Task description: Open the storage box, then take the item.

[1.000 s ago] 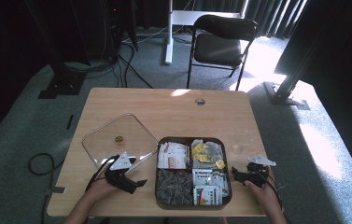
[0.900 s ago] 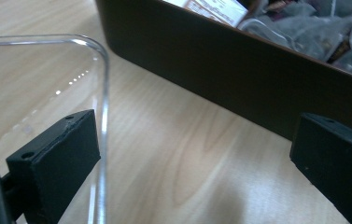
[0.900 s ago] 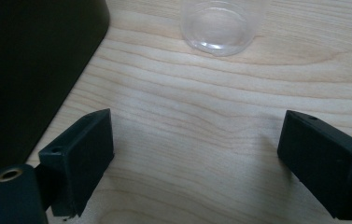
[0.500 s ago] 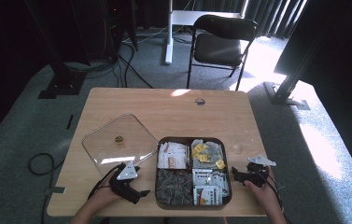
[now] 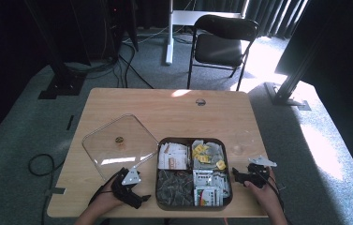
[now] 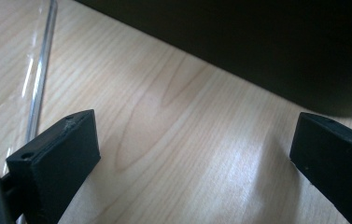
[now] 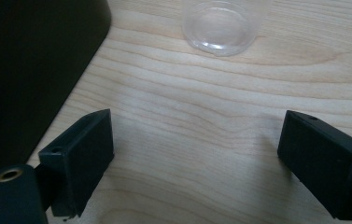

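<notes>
**benchtop_joe:** Clear plastic lid [image 5: 119, 145] is lying flat on the wooden table [image 5: 174, 105], just left of the dark four-compartment tray [image 5: 194, 172] it presumably belongs on. The left gripper [image 5: 134, 199] is sitting at the near corner of that lid, right beside the tray's near-left corner, so I'm guessing the left hand is the one going for it. The lid is lying to the far left of those jaws, with its edge running diagonally along the table.

**packet_sorter:** Agreed, left is way nearer. In the left gripper view the jaws are standing wide apart and holding nothing, just bare wood between them. The lid's rim [image 6: 39, 84] is showing as a thin clear line off to the side of one jaw, and the tray's dark wall [image 6: 276, 46] is looming straight ahead.

**benchtop_joe:** And the right gripper [image 5: 239, 176]?

**packet_sorter:** It's resting on the table just right of the tray, jaws also spread wide, gripping nothing. A small clear cup [image 7: 220, 25] is standing farther out ahead of it, well apart from the jaws. The tray itself is looking full of tea bags and packets.
</notes>
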